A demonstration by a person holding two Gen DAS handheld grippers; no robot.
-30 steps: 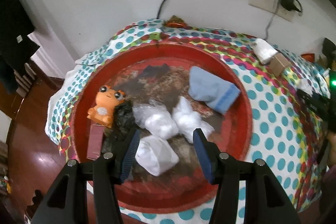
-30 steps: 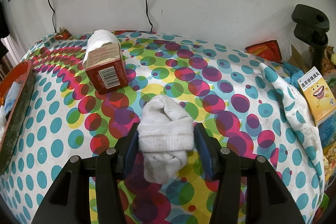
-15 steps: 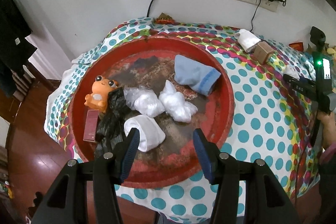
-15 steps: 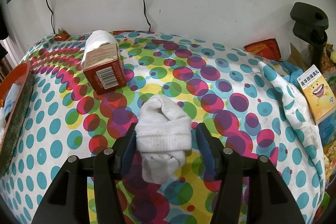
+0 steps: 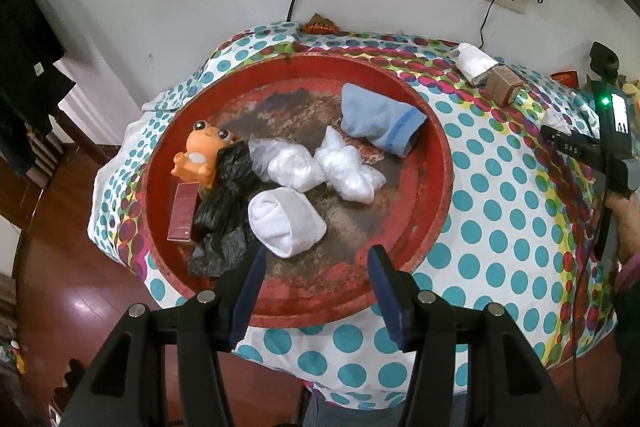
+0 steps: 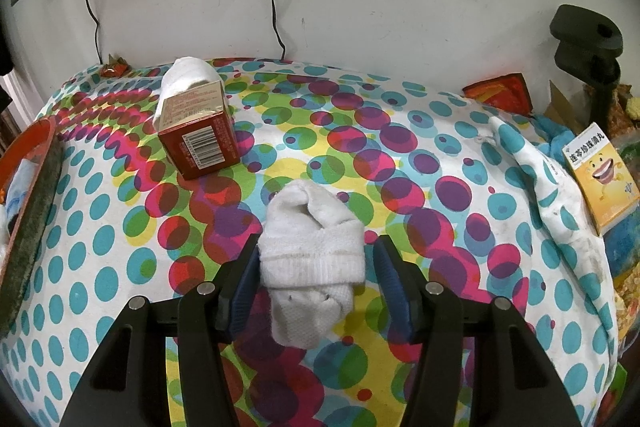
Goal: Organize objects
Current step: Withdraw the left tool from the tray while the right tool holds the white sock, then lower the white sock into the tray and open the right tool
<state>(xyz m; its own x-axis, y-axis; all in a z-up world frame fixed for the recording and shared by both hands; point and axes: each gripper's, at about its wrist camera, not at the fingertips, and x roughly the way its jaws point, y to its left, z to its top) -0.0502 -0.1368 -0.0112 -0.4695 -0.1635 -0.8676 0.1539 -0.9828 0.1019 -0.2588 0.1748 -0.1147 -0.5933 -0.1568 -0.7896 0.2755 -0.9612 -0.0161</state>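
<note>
Rolled white sock (image 6: 312, 247) is found on the dotted surface (image 6: 400, 131), well apart from the red tray (image 6: 36, 163), which is seen at the left edge of the right wrist view. The sock's long axis is laid along the fingers, pointing away from the camera, so only its short width is spanned.

The sock is bracketed by the right tool (image 6: 316, 251). The jaws are parted: the left pad is seen at the sock's edge, while a clear gap is left at the right pad, so no firm grip is judged. Whether the left pad actually presses cannot be told.

The left tool (image 5: 317, 255) is held wide open and empty above the tray's near rim, nowhere near this sock. The right hand is clearly the nearer one.

Judged next: the sock is to be clamped across its width and carried leftward to the tray. A soft roll, likely to sag or unroll if pinched only at the cuff.

Already in the tray: second white sock (image 5: 286, 221), blue sock (image 5: 380, 119), orange toy (image 5: 200, 155), black bag (image 5: 224, 211), two clear plastic bundles (image 5: 292, 163).

Left out on the surface: red box (image 6: 196, 139), with a third white sock (image 6: 188, 73) touching it behind.
</note>
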